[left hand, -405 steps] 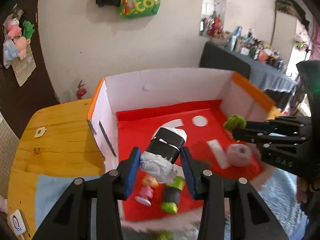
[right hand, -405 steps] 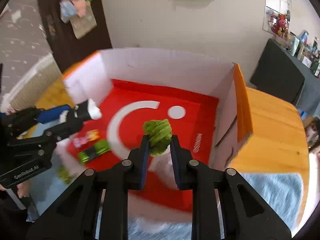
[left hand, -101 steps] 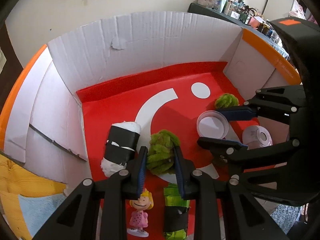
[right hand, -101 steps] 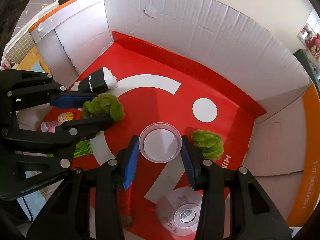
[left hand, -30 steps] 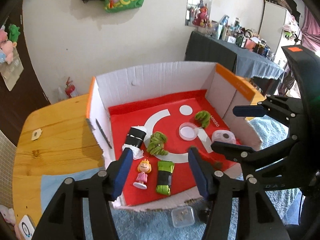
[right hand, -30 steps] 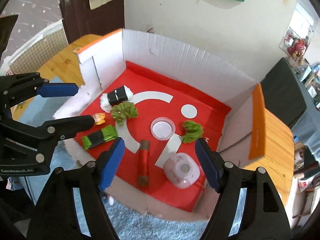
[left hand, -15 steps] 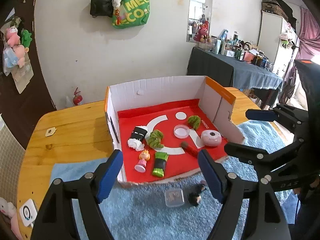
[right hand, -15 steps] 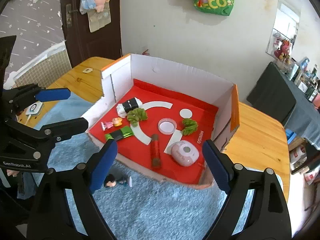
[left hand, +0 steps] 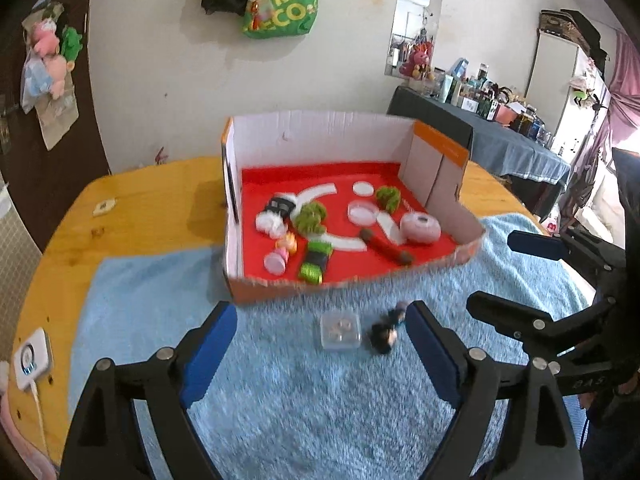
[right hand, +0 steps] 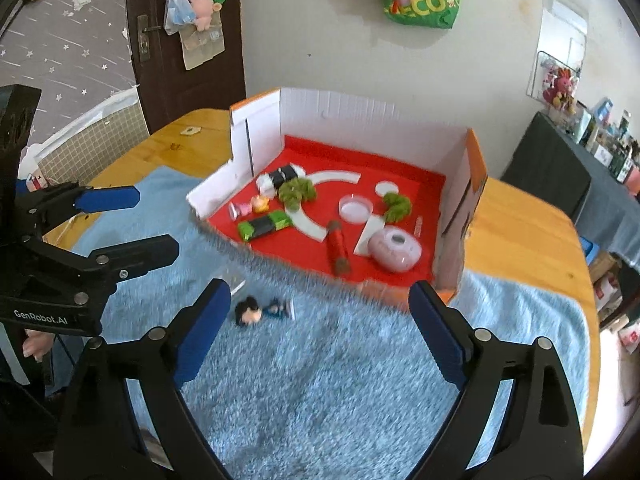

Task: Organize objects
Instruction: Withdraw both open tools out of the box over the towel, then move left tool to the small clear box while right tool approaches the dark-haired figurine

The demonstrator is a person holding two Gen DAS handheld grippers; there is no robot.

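An open cardboard box (left hand: 320, 132) (right hand: 360, 116) with a red floor holds a black-and-white roll (left hand: 276, 212), two green fuzzy bundles (left hand: 310, 218) (left hand: 387, 197), a clear round lid (left hand: 363, 213), a pink round case (left hand: 420, 229), a red stick (left hand: 386, 246), a green packet (left hand: 315, 262) and a small doll (left hand: 282, 250). On the blue rug in front lie a small clear box (left hand: 340, 329) and a dark-haired figurine (left hand: 384, 332) (right hand: 256, 310). My left gripper (left hand: 320, 308) and right gripper (right hand: 319, 288) hover over the rug. Both sets of jaws are opening, with nothing between them.
The blue rug (left hand: 280, 400) covers the near part of a round wooden table (left hand: 140, 208). A white plugged-in device (left hand: 34, 354) lies at the table's left edge. A wall with a green bag (left hand: 284, 8) stands behind the box.
Both grippers have drawn back from the box, which now looks smaller and farther away. Their jaws stand wider, and more of the rug in front of the box shows.
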